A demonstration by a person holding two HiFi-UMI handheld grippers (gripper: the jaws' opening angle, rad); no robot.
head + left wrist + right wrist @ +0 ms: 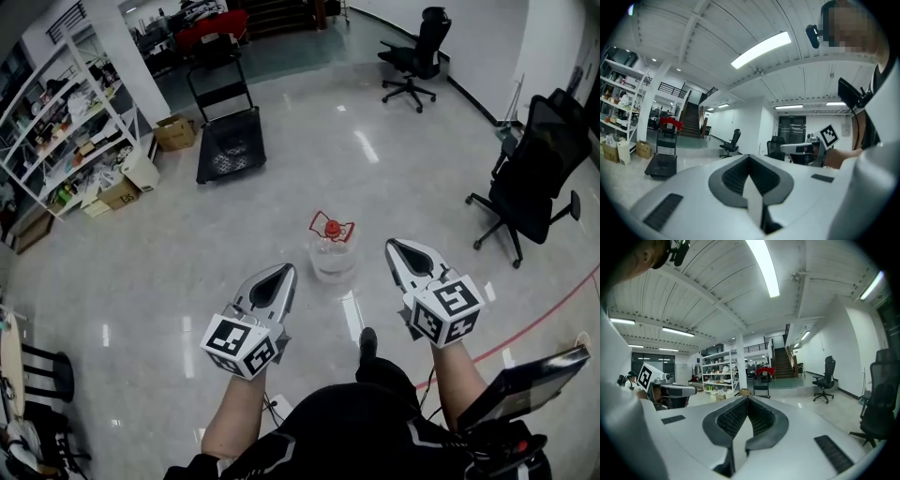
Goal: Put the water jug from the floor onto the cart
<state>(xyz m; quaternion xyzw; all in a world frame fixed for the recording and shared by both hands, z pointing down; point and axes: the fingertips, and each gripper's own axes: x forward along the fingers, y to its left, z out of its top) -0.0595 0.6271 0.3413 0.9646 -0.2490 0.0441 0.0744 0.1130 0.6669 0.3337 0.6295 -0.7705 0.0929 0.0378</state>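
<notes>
The person stands with both arms held out in front, a tool in each hand. The left gripper has its jaws pressed fully together with nothing between them, and the right gripper is the same, closed up and empty. Just beyond their tips, between the two, the water jug stands upright on the glossy floor, clear-bodied with a red cap and a red handle on top; neither tool touches it. I'd judge this to be the approach, before any grasp. The next move, as I see it, calls for parting the jaws and coming down onto the red handle or neck, since shut jaws can't take it. Well beyond the jug, the black cart waits with its push handle upright. As for writing, there are only black-and-white square markers on the gripper cubes; print on the cardboard boxes by the shelving is too small to read, and the jug shows no legible label
</notes>
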